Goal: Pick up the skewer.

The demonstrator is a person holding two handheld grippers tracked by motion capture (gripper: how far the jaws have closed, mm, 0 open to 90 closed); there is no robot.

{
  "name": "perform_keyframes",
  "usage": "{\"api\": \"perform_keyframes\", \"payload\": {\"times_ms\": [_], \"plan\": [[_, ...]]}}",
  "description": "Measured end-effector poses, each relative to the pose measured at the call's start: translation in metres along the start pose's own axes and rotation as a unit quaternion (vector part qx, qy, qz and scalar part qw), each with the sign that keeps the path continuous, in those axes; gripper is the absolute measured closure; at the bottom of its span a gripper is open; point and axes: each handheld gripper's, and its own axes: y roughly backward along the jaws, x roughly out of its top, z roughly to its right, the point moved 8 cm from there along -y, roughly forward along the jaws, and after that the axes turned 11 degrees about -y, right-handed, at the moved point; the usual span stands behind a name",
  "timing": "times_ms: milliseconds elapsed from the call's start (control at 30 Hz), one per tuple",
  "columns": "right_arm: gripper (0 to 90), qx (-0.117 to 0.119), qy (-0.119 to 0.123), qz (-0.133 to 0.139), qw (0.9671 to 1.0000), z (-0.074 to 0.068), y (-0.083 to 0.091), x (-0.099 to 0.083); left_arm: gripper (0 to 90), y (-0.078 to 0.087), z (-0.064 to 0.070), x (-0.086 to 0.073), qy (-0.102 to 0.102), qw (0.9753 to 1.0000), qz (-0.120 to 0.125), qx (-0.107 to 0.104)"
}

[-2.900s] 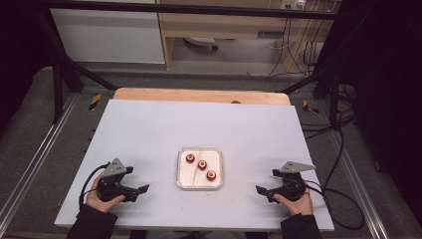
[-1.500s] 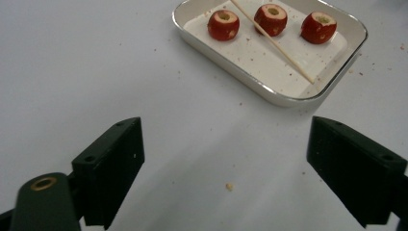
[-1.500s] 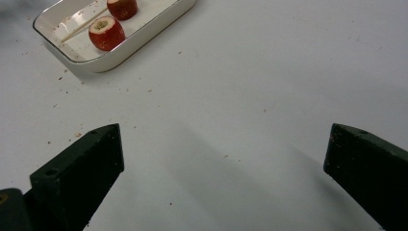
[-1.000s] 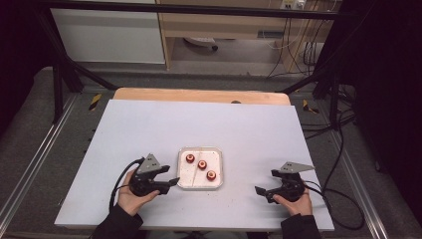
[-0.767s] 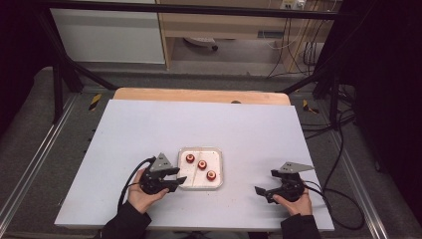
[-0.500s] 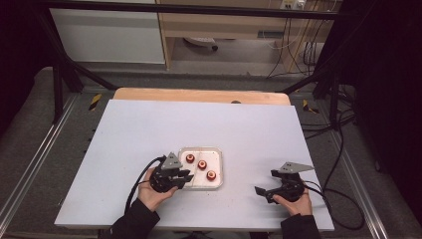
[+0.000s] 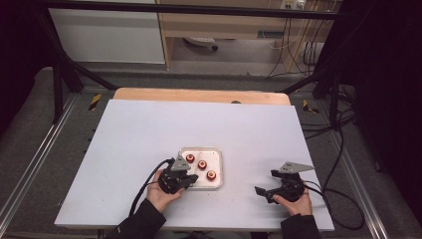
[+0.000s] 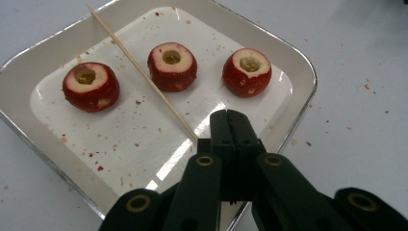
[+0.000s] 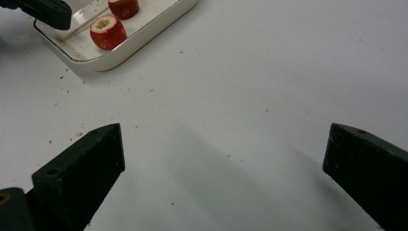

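Observation:
Three small red fruits with hollowed cores (image 8: 172, 66) sit in a row in a white square tray (image 8: 303, 72). A thin wooden skewer (image 8: 139, 72) lies slanted across the tray, and its near end meets the side of my left gripper's jaw. My left gripper (image 8: 228, 115) is shut, its tip over the tray's near part; I cannot tell whether it holds the skewer. In the high view the left gripper (image 7: 191, 178) is at the tray's (image 7: 217, 158) left front corner. My right gripper (image 7: 266, 183) rests open on the table to the tray's right, its jaws (image 9: 223, 132) empty.
The white tabletop (image 7: 149, 129) carries scattered red crumbs around the tray (image 9: 120, 53). One fruit (image 9: 108, 31) and the skewer (image 9: 82, 27) show at the right gripper view's top left. Cables trail from both grippers toward the table's front edge.
My left gripper has moved right from the table's left front to the tray's left front corner. The right gripper has stayed where it was.

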Motion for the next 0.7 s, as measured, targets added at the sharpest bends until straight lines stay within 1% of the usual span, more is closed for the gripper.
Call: {"api": "perform_keyframes", "payload": {"times_ms": [200,267,400,600,667,700], "plan": [[1.5,-0.001,0.001,-0.001,1.0000,0.000,0.000,0.000,89.7,-0.003,0.002,-0.003,0.000,0.9999,-0.009,-0.006],[1.5,-0.001,0.001,-0.002,1.0000,0.000,0.000,0.000,89.7,-0.003,0.001,-0.004,-0.004,0.9999,-0.013,-0.004],[1.5,0.000,0.001,-0.002,1.0000,0.000,0.000,0.000,89.7,0.000,-0.003,-0.006,0.004,0.9999,-0.015,0.000],[1.5,-0.003,0.003,-0.003,1.0000,0.001,-0.001,-0.001,89.7,0.002,-0.005,-0.009,0.000,0.9997,-0.022,0.007],[1.5,-0.002,0.004,-0.003,1.0000,0.001,0.000,-0.001,89.7,0.004,-0.006,-0.010,0.002,0.9997,-0.022,0.009],[1.5,-0.002,0.002,-0.002,1.0000,0.000,0.000,-0.001,89.7,0.005,-0.007,-0.011,0.000,0.9996,-0.026,0.011]]}}
